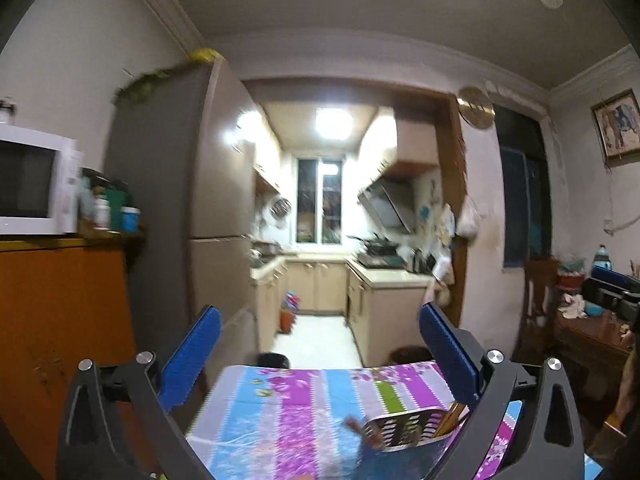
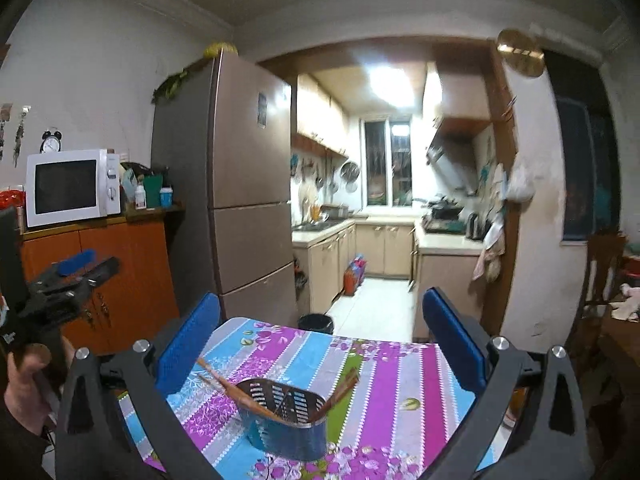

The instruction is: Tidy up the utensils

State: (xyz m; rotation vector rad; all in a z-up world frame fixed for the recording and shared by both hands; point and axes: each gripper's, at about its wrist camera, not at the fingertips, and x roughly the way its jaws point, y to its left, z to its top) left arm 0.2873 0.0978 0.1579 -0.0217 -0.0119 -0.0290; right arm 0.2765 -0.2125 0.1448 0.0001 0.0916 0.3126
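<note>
**Sticks lean in the holder, both tools wide apart**

The left gripper (image 1: 320, 344) is held wide, with nothing in it. Below the right gripper (image 2: 320, 334), also wide and bare, the utensil holder (image 2: 286, 424) is seen, wooden chopsticks (image 2: 224, 380) leaning inside. They look light, stiff and smooth; the top ends are best pinched.

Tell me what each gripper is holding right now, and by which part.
Nothing is held. The left gripper and right gripper both have their jaws wide apart, empty, above the table. The wooden utensils sit in the utensil holder, untouched.

utensil holder (image 2: 286, 420) on table (image 2: 404, 380), chopsticks (image 2: 224, 380) inside, fridge (image 2: 244, 184) behind
</note>
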